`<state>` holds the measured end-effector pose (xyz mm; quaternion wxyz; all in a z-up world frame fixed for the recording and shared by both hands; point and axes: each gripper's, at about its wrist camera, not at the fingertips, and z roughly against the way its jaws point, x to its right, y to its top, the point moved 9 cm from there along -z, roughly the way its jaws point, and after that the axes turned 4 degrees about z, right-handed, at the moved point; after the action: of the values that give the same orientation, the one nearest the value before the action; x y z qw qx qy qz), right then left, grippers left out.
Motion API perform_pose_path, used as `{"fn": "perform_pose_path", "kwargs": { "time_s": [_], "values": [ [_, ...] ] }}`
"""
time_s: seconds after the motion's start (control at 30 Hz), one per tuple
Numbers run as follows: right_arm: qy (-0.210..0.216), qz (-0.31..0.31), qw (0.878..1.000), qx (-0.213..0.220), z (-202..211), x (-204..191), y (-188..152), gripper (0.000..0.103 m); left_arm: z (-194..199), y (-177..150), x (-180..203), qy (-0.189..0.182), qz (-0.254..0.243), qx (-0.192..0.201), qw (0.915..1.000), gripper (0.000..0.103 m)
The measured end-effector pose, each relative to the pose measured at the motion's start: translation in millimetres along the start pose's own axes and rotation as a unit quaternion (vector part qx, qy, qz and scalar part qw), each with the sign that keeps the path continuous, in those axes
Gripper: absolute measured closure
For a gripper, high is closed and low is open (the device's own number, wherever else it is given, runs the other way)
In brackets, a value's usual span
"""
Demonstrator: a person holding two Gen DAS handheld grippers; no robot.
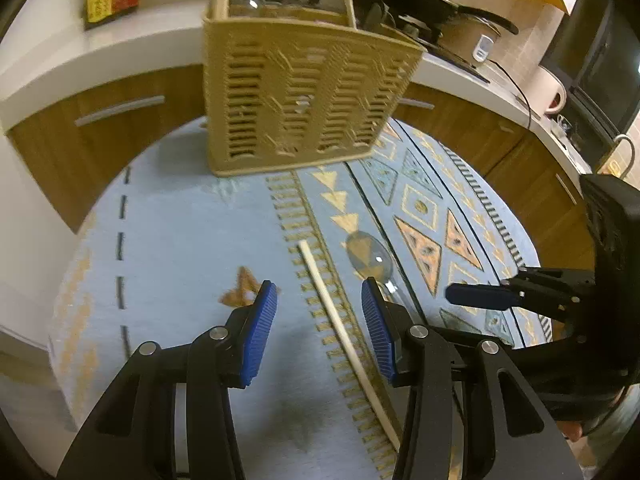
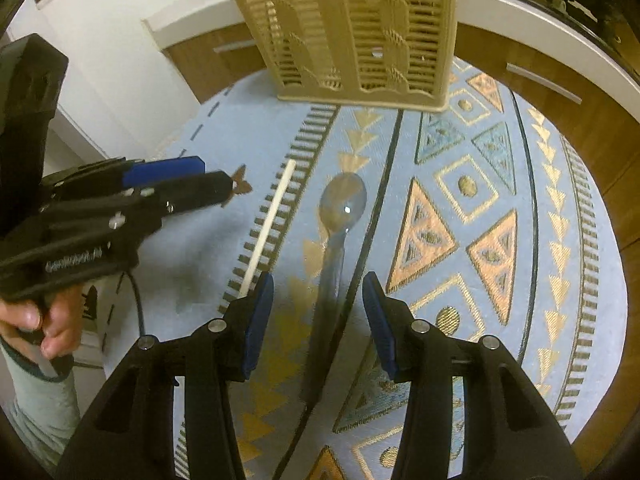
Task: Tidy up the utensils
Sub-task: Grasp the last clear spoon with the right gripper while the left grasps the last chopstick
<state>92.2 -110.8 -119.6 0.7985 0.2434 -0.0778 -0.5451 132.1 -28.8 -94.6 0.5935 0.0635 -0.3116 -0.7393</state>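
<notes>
Left tool [image 1: 319,294] spread, empty, chopstick [image 1: 335,322] lying between its jaws on tabletop [image 1: 180,240]. Right tool [image 2: 319,285] spread, empty, above spoon [image 2: 336,224] handle. Chopstick light, stiff, thin: pinch mid-length. Spoon hard, likely slippery: grip handle. Holder [image 2: 352,36] stands beyond.

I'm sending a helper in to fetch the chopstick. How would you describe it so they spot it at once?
Start at the round table with the blue patterned cloth, where a tan slotted utensil basket stands at the far edge. On the cloth nearer than the basket lie two utensils side by side. The chopstick is the thin, pale, straight stick along the dashed border stripe; its neighbour is a shiny metal spoon.
</notes>
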Motion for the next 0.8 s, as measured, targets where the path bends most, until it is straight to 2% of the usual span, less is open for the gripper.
{"fn": "perform_pose_path", "kwargs": {
  "time_s": [0.27, 0.53, 0.67, 0.8],
  "values": [
    [-0.017, -0.001, 1.0, -0.022, -26.4, -0.1, -4.3, 0.07, -25.3, -10.8, -2.8, 0.014, 0.006, -0.032, 0.9994, 0.06],
    [-0.094, 0.069, 0.993, -0.007, -31.0, -12.5, -4.0, 0.078, -38.8, -14.3, 5.9, 0.03, -0.005, -0.046, 0.9985, 0.062],
    [-0.091, 0.075, 0.993, -0.008, -29.5, -14.5, -6.0, 0.091, -45.5, -17.8, 13.7, 0.04, -0.019, -0.056, 0.9974, 0.065],
    [-0.099, 0.086, 0.991, -0.003, -26.4, -11.9, -10.7, 0.093, -47.1, -20.5, 15.7, 0.059, -0.04, -0.053, 0.9961, 0.067]
  ]
}}
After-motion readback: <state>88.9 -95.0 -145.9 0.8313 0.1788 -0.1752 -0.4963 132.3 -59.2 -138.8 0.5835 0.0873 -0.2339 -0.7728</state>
